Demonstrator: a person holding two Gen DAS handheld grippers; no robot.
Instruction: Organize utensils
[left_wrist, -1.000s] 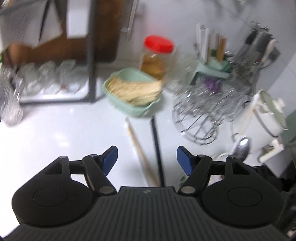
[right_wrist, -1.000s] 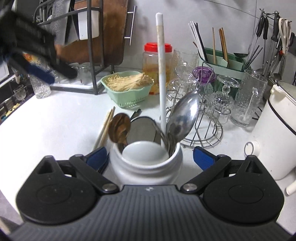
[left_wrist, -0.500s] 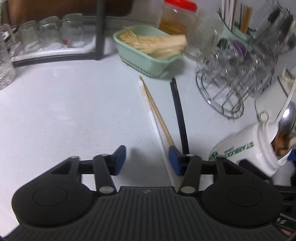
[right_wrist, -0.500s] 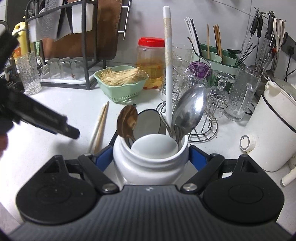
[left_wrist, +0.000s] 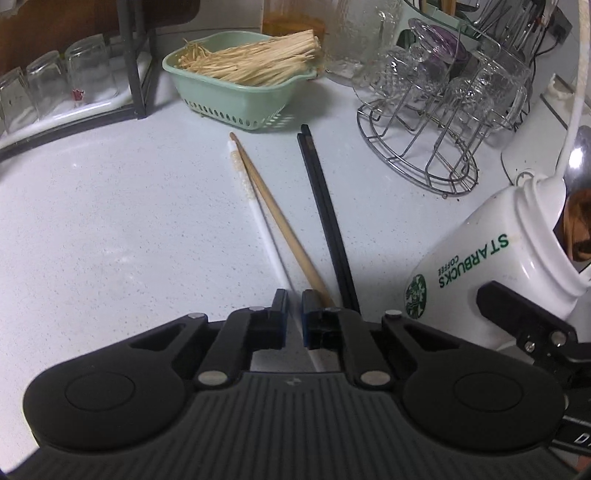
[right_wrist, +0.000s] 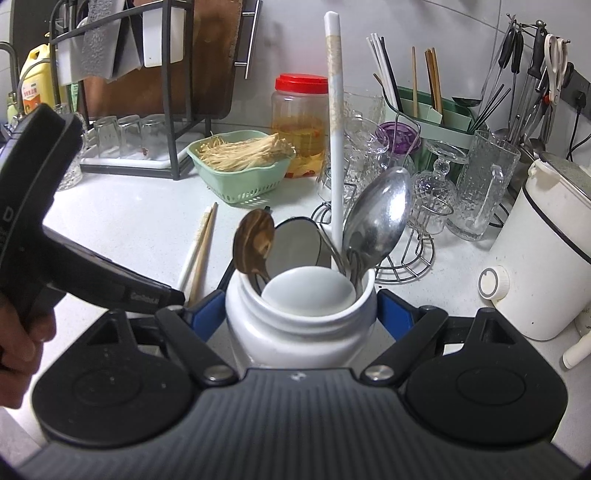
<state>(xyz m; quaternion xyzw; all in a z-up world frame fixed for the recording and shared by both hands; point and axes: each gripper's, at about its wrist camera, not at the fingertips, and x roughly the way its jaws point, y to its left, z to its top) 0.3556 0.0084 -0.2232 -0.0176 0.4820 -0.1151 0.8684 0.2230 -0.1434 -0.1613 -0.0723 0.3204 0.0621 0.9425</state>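
My left gripper (left_wrist: 294, 308) is low over the countertop (left_wrist: 110, 221), its jaws closing around the near end of the white chopstick (left_wrist: 264, 229), which runs straight ahead between them. Just right of the jaws the wooden chopstick (left_wrist: 284, 229) crosses it, and right again lie the black chopsticks (left_wrist: 325, 206). My right gripper (right_wrist: 301, 314) clasps the white Starbucks jar (right_wrist: 295, 325) on both sides; spoons (right_wrist: 376, 218) and another white chopstick (right_wrist: 334, 122) stand in it, ahead of the jaws.
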